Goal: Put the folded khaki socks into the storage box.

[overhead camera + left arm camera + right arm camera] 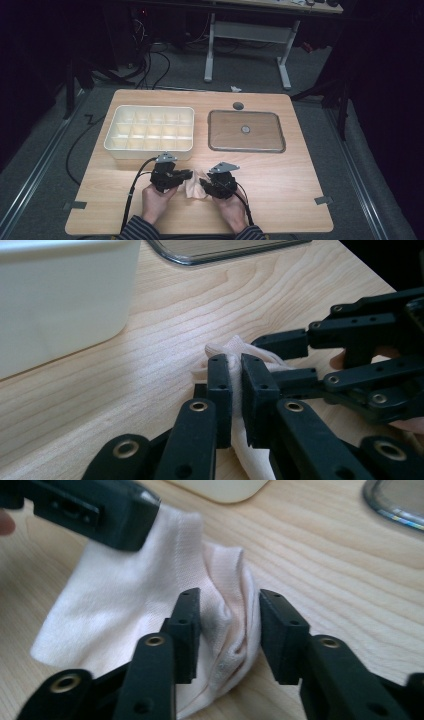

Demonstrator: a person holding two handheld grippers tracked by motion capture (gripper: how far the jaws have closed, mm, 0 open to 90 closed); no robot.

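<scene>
While the left gripper [236, 385] is clamping a fold of the pale cloth [130, 605] between its closed pads, the right gripper [227, 630] is standing released, its jaws parted with a bunched ridge of the same cloth lying between them and a gap showing beside the right-hand pad. Both grippers are pointing inward toward each other across the cloth, which is lying crumpled on the wooden table [300, 200] near its front edge, roughly midway between the left and right edges. A person's hands are holding the grippers from the front edge. Behind the left gripper, a white compartment tray [150, 131] is sitting toward the back left corner. Beside it, toward the back right, a clear lid [246, 131] is lying flat.
</scene>
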